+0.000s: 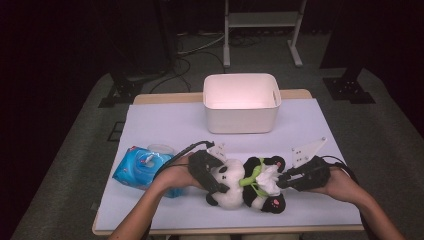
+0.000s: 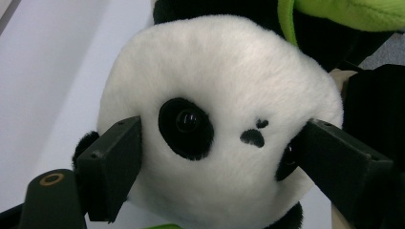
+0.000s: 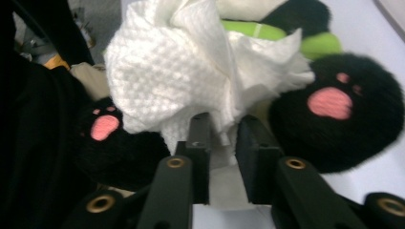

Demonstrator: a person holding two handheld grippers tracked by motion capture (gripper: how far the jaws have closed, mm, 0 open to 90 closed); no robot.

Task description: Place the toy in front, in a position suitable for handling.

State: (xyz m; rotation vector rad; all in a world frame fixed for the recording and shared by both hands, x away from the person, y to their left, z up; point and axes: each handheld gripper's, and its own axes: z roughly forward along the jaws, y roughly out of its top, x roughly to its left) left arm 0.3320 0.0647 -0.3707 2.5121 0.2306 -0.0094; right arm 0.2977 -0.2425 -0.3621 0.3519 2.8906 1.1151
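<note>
A black-and-white plush panda with a green neck band lies on its back on the pale table cover. My left gripper clamps the panda's white head; in the left gripper view both jaws press into the cheeks beside the eyes. A crumpled white tissue rests on the panda's belly between its black feet. My right gripper points at it from the right. In the right gripper view the jaws stand slightly apart, a tissue fold hanging loosely in the gap.
A white open bin stands at the back middle of the table. A blue pack of wipes lies at the left, just behind my left hand. The panda's pink-padded foot sits right of the right gripper's jaws.
</note>
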